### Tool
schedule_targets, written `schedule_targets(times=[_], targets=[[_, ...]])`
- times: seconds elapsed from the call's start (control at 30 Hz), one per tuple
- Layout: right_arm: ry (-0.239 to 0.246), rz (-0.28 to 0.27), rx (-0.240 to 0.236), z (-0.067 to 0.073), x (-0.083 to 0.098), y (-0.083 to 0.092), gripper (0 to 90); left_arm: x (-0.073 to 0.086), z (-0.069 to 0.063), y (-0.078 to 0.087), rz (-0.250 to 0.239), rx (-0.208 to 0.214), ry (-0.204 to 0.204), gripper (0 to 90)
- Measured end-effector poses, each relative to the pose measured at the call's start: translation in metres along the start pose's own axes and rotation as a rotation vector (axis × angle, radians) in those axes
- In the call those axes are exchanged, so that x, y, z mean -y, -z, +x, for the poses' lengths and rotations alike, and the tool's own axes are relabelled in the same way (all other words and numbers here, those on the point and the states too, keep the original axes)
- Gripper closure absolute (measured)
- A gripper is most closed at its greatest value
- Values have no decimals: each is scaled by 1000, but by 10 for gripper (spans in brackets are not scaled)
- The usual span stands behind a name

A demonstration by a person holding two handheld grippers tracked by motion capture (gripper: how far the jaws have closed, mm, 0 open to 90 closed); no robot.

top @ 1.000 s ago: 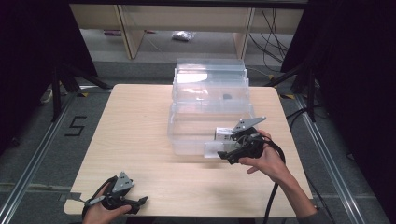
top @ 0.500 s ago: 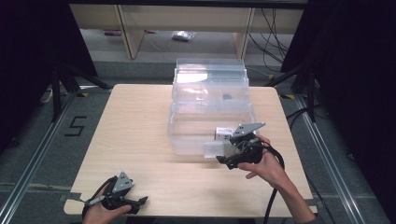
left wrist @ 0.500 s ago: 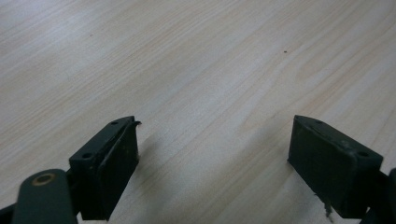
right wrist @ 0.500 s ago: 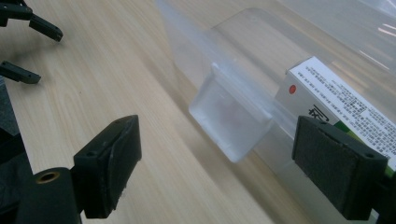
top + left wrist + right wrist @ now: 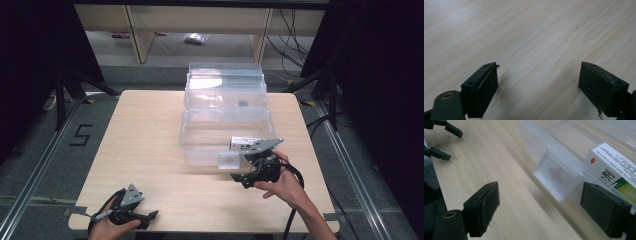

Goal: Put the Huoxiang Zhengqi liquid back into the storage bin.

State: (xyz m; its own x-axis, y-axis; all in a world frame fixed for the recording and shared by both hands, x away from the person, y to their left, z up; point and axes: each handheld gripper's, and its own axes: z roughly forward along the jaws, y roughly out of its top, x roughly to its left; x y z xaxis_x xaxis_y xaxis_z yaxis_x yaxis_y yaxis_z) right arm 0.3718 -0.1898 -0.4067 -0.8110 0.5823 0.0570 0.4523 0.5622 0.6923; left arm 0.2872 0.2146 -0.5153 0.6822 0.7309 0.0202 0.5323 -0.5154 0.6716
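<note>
**Drawer handle just ahead of the open right gripper**

The clear drawer's handle (image 5: 557,178) juts from the near front of the plastic drawer unit (image 5: 225,112), just beyond the right gripper (image 5: 540,210), whose jaws stand wide apart holding nothing. A white box (image 5: 615,168) lies inside the drawer. The left gripper (image 5: 537,91), also open and empty, rests at the table's (image 5: 145,130) near left corner

Box (image 5: 243,144) inside drawer (image 5: 200,145), on table (image 5: 145,130)
</note>
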Motion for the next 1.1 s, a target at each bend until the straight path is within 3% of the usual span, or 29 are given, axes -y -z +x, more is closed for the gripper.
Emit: schedule_targets(times=[0.03,0.1,0.13,0.17,0.27,0.3,0.4,0.5,0.53,0.57,0.63,0.67,0.73,0.77,0.8,0.83,0.87,0.97,1.07,1.1], targets=[[-5,-15,8,1,1,-2,166,0,-1,0,-8,0,11,154],[-9,1,3,1,2,0,166,0,1,1,15,6,-18,155],[-26,-16,7,3,3,-2,166,0,1,1,12,5,-16,155],[8,-20,9,1,4,-2,166,0,1,1,13,5,-16,155],[-21,-4,-5,3,6,-1,166,0,1,1,11,5,-15,155],[2,-23,6,1,7,-2,166,0,1,1,12,5,-16,155],[-10,-24,-1,2,10,-3,166,0,0,0,4,1,-4,154],[-31,-1,-13,5,13,-4,166,0,0,0,-7,0,8,155],[-28,5,-16,4,14,-3,167,0,1,1,14,5,-17,155],[-16,3,-20,4,15,-3,167,0,1,1,12,4,-16,155],[-46,9,-22,7,17,-2,166,0,0,1,4,1,-6,155],[-18,-3,-21,5,18,-3,167,0,1,1,11,4,-16,154],[-17,-6,-24,7,20,-3,166,0,1,1,14,2,-17,154],[-18,-6,-26,8,22,-4,166,0,0,0,2,6,4,155],[-29,-21,-19,10,24,-6,166,0,1,0,16,3,-16,155],[-4,-5,-26,8,24,-5,167,0,-1,-1,-5,2,10,155],[-33,-17,-18,11,26,-6,167,0,1,1,15,1,-20,155],[-38,-16,-17,12,30,-6,167,0,1,1,18,6,-13,154],[-6,-5,-23,12,35,-9,166,0,1,1,17,5,-14,154],[-27,-8,-24,15,38,-11,166,0,1,0,14,-1,-7,154]])
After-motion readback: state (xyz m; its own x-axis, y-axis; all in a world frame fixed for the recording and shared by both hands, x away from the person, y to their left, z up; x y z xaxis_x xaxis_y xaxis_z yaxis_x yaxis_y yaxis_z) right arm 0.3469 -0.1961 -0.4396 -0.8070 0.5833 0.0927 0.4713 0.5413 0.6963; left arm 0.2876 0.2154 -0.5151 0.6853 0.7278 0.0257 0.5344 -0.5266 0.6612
